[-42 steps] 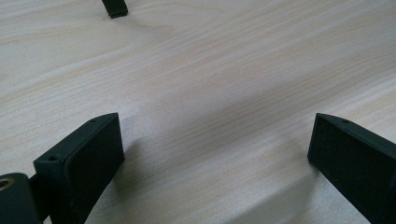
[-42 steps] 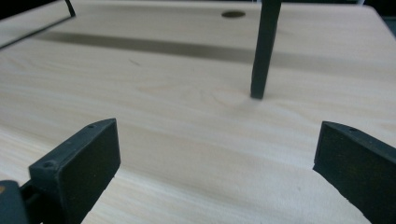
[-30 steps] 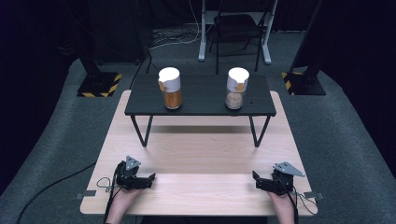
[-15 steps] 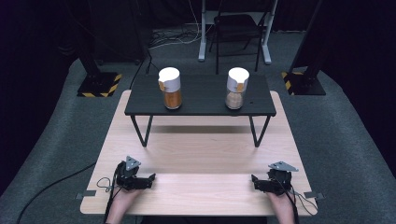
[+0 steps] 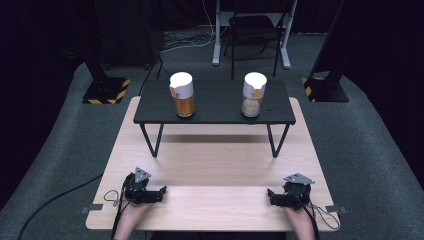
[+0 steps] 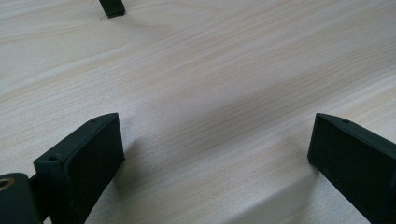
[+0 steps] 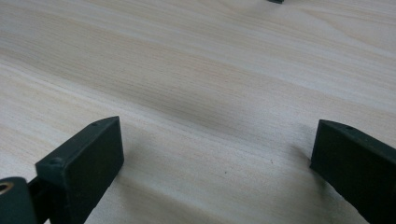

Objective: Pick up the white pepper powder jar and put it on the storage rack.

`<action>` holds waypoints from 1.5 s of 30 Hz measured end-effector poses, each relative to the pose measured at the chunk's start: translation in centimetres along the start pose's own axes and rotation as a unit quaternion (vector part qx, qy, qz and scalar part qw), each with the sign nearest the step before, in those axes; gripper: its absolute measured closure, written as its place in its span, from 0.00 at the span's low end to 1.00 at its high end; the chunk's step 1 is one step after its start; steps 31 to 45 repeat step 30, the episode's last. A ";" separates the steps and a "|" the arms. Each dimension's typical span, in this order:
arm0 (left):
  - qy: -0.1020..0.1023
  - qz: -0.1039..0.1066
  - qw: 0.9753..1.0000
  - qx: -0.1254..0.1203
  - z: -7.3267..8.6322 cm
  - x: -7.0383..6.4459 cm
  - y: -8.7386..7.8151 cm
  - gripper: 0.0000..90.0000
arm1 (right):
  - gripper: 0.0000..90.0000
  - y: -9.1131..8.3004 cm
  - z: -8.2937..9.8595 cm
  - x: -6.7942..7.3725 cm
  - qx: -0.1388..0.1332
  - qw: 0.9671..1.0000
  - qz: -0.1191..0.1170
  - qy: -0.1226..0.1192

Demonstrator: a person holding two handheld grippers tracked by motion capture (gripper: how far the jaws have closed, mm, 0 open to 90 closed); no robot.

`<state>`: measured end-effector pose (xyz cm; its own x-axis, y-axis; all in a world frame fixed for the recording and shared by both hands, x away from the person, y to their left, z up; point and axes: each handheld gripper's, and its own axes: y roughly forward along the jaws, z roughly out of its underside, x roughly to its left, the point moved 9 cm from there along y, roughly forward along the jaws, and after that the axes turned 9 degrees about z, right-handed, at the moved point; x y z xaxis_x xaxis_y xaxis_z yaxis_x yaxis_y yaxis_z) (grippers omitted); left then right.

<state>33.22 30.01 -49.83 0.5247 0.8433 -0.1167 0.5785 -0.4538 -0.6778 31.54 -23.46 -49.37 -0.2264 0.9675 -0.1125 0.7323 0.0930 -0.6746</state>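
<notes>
High view showed you rested both released claws, left claw (image 5: 161,192) and right claw (image 5: 270,195), low on the near bench (image 5: 215,165), well apart from two far jars (image 5: 183,95) awaiting pickup.

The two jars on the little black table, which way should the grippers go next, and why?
Probably forward and up. Both the left gripper and the right gripper rest open and empty on the near edge of the wooden table. The orange-filled jar and the paler jar stand far off on the raised black table, so neither can be grasped yet.
</notes>
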 end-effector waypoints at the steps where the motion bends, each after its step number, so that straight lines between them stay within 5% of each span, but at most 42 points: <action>1: 0.001 0.000 1.000 0.000 0.0 0.0 0.0 0.03 | 0.02 0.0 0.0 0.0 0.000 1.000 0.000 0.000; 45: 0.003 0.001 1.000 0.001 0.0 0.0 0.0 0.03 | 0.00 0.0 0.0 0.1 0.003 1.000 0.003 0.002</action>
